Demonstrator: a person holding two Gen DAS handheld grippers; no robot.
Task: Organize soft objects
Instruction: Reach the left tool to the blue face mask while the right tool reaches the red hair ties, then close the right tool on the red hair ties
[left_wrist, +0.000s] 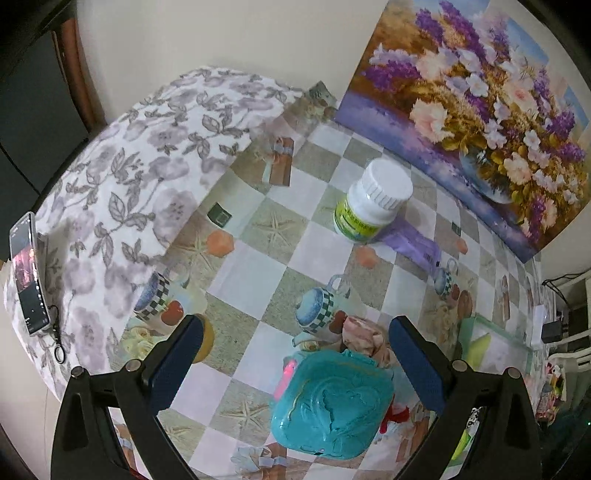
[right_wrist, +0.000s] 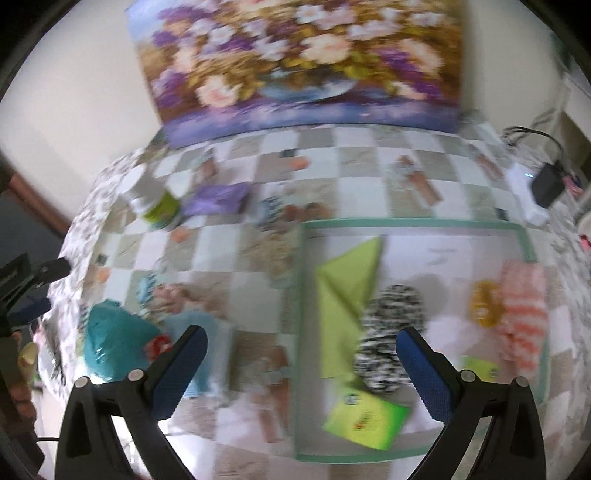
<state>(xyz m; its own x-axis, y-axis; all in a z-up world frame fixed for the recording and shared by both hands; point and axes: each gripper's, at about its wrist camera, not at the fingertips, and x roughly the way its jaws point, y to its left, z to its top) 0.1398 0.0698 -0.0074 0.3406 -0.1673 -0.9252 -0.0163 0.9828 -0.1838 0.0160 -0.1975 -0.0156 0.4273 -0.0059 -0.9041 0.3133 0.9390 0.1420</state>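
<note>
Soft objects already lie inside the green-rimmed tray (right_wrist: 524, 236) at the right of the right wrist view: a lime cloth (right_wrist: 347, 295), a black-and-white fuzzy piece (right_wrist: 391, 332), a yellow item (right_wrist: 484, 302) and a pink striped cloth (right_wrist: 524, 314). I'd say at least 4 are sorted.

Left on the checkered tablecloth (left_wrist: 258, 258), a crumpled floral fabric (left_wrist: 365, 334) sits at lower centre of the left wrist view, touching a teal plastic case (left_wrist: 332, 402).

The left gripper (left_wrist: 295, 363) is spread wide and empty above that case; the right gripper (right_wrist: 301, 373) is likewise wide open, holding nothing. A white-capped bottle (left_wrist: 373, 201) stands mid-frame.
</note>
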